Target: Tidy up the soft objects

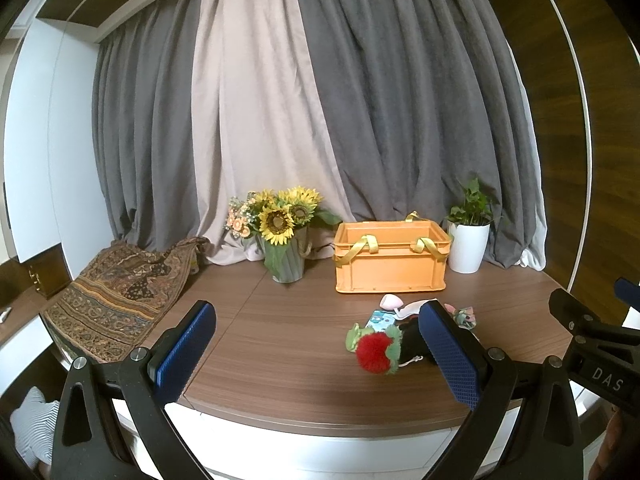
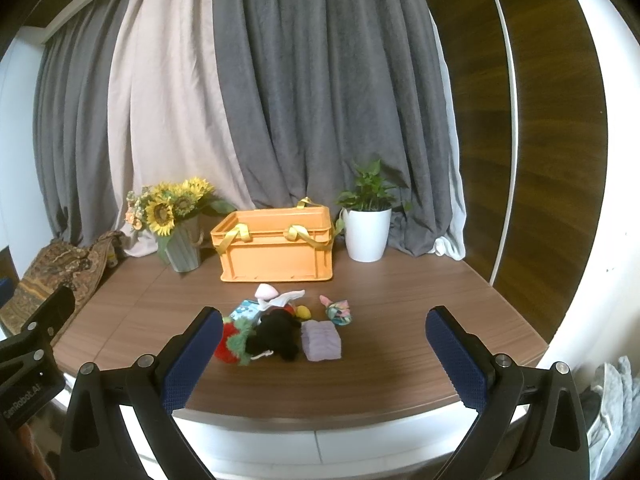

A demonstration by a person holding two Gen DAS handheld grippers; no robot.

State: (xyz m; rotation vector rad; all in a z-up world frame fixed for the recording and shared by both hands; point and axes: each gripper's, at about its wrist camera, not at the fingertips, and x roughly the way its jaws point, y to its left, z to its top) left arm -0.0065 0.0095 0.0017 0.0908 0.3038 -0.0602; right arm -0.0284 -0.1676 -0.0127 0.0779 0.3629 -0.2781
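A pile of soft objects lies on the wooden table point(image 2: 400, 340) in front of an orange crate point(image 2: 276, 248) with yellow handles. It holds a red and green plush point(image 2: 230, 344), a black plush point(image 2: 276, 338), a folded lilac cloth point(image 2: 321, 339), a floral bundle point(image 2: 339, 311), a white and pink piece point(image 2: 276, 295) and a blue patterned item point(image 2: 245, 310). My right gripper point(image 2: 320, 354) is open, hanging near the table's front edge just short of the pile. My left gripper point(image 1: 320, 344) is open too, left of the red plush point(image 1: 374, 352); the crate point(image 1: 390, 258) stands behind.
A vase of sunflowers point(image 2: 180, 220) stands left of the crate and a white potted plant point(image 2: 366, 228) right of it. A patterned cloth point(image 1: 116, 296) drapes over the table's left end. Grey and beige curtains hang behind. The right gripper's body point(image 1: 592, 344) shows at the left view's edge.
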